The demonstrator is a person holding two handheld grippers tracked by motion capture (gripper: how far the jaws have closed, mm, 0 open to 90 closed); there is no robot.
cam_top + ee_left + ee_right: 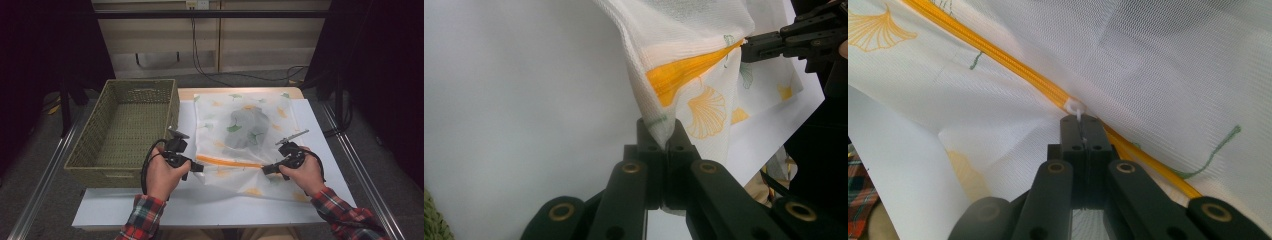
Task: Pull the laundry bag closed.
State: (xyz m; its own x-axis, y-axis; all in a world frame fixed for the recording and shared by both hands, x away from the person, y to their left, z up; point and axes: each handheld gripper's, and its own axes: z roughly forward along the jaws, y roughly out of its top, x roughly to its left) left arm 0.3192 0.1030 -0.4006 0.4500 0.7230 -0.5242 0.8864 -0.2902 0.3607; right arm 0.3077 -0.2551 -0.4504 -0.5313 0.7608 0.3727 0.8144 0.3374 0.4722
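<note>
Bag (245,145) flat on table (200,210) by basket (125,130) | zip (227,162) runs side to side | your left gripper (199,167) pinches cloth, right gripper (266,169) pinches zip pull (1075,107) | hands low, facing.

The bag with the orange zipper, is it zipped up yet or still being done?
Done: a grey thing already lies inside the mesh bag on the table. In hand: the left gripper pinches the bag's edge at one end of the zipper, and the right gripper is shut on the white zipper pull. Left: probably finishing the zipper; I can't tell how much of it is closed. The basket beside it holds nothing.
</note>
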